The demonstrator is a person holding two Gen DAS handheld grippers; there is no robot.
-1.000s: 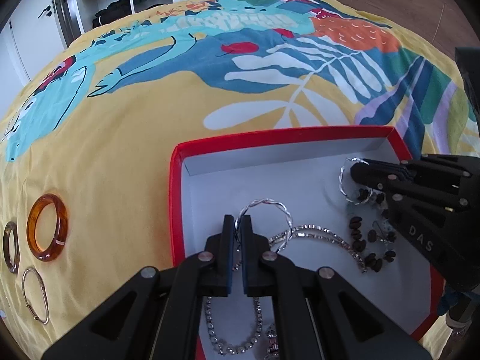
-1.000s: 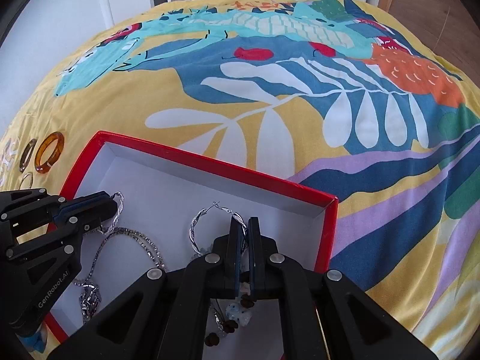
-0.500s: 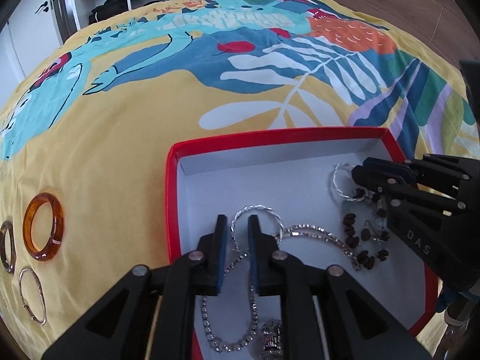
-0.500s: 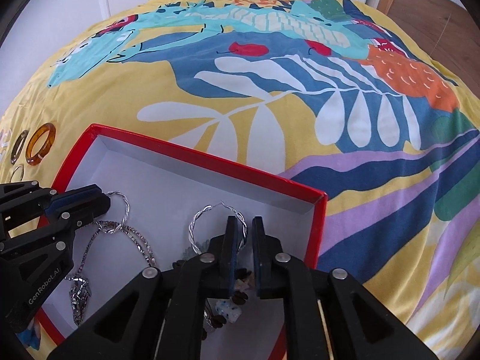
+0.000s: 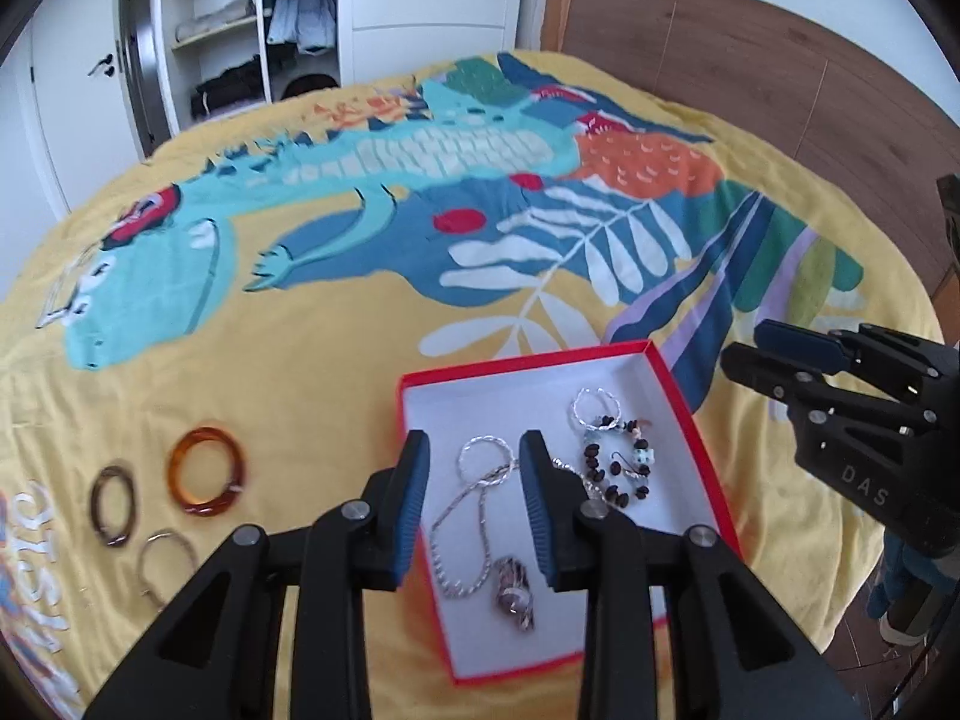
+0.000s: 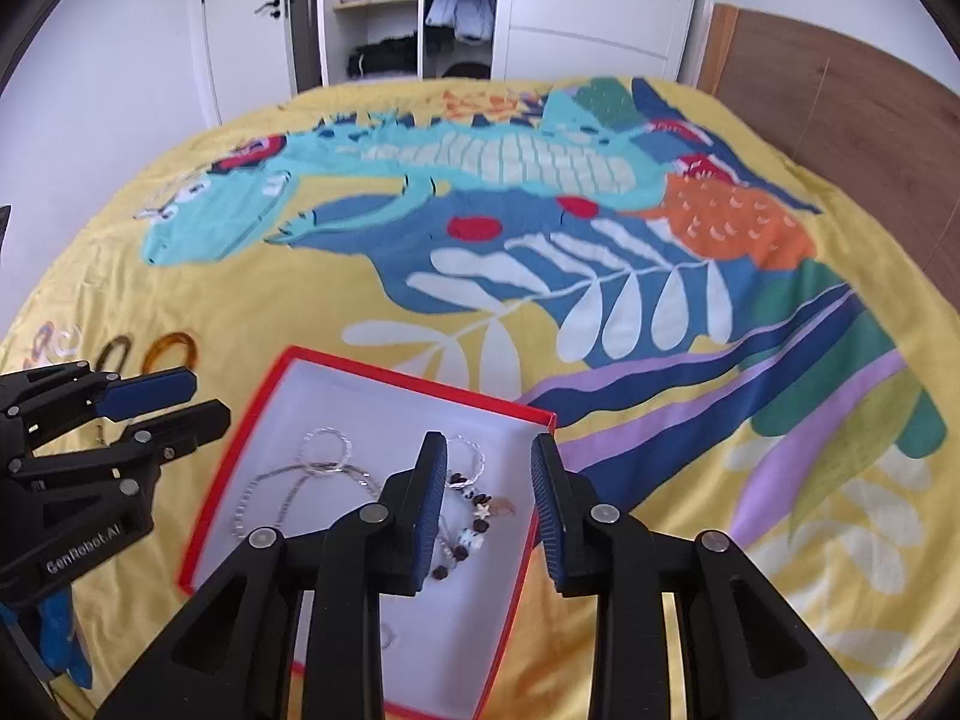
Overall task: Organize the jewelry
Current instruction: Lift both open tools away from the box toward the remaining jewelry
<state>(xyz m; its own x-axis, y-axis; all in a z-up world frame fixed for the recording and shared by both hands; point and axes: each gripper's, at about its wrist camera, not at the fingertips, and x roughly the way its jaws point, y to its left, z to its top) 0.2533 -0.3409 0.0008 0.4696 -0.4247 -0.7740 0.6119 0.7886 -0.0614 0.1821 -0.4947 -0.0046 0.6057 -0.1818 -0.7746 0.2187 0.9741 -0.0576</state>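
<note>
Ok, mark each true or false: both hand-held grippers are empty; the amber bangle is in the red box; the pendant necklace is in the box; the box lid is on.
1. Both hand-held grippers are empty. True: the left hand-held gripper and right hand-held gripper stand open above the red box, their jaws just opened, nothing between them.
2. The amber bangle is in the box. False: it lies on the bedspread beside it.
3. The pendant necklace is in the box. True.
4. The lid is on. False: the box is open.
</note>
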